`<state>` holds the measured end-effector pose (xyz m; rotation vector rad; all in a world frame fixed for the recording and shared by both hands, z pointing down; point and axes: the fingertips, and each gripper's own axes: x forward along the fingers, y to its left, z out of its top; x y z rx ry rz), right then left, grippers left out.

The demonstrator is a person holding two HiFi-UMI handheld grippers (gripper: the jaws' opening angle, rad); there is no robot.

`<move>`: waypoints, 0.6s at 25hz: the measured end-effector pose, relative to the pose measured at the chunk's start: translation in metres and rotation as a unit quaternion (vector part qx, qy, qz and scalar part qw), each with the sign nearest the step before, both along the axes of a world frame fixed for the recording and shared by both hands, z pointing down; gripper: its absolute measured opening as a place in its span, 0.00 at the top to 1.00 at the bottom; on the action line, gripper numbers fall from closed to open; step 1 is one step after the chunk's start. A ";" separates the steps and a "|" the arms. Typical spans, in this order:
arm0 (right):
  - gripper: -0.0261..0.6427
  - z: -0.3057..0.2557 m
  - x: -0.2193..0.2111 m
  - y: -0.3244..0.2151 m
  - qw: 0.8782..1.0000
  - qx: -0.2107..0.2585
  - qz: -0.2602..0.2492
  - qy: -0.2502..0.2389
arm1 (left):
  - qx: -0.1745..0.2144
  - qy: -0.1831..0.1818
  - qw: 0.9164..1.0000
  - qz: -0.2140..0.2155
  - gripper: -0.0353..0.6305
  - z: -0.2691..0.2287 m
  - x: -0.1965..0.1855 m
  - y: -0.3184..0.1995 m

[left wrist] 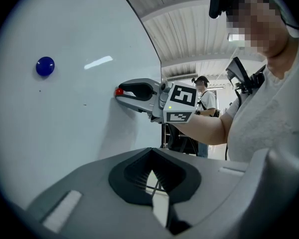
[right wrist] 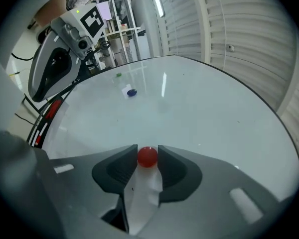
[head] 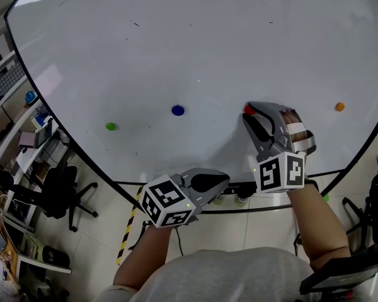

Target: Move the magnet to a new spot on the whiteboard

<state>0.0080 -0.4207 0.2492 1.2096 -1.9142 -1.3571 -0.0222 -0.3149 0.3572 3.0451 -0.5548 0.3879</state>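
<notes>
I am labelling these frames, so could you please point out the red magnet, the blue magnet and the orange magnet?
red magnet [right wrist: 147, 157]: right gripper view, middle of its round face.
blue magnet [head: 177, 110]: head view, middle of its disc.
orange magnet [head: 339, 106]: head view, middle of its disc.

no legible text, numbers or brands, only square markers on marker cubes [head: 281, 172]

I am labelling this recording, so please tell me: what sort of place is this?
Probably an office or lab workroom: a large whiteboard, an office chair on a tiled floor, and cluttered desks along one side.
</notes>
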 end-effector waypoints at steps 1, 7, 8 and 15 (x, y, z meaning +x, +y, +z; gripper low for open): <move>0.77 0.000 0.000 -0.001 1.000 0.002 0.001 -0.001 | 0.000 0.000 1.000 0.000 0.97 0.000 -0.001 0.000; 0.77 0.000 0.002 0.000 1.000 0.003 -0.001 -0.006 | 0.000 0.000 1.000 0.001 0.97 0.001 -0.001 0.000; 0.77 0.000 0.001 0.000 1.000 0.001 -0.001 -0.006 | 0.001 0.001 1.000 0.001 0.97 0.000 -0.001 0.000; 0.78 -0.003 0.000 -0.001 1.000 -0.026 -0.007 -0.014 | 0.004 0.003 1.000 0.000 0.97 -0.003 -0.002 0.001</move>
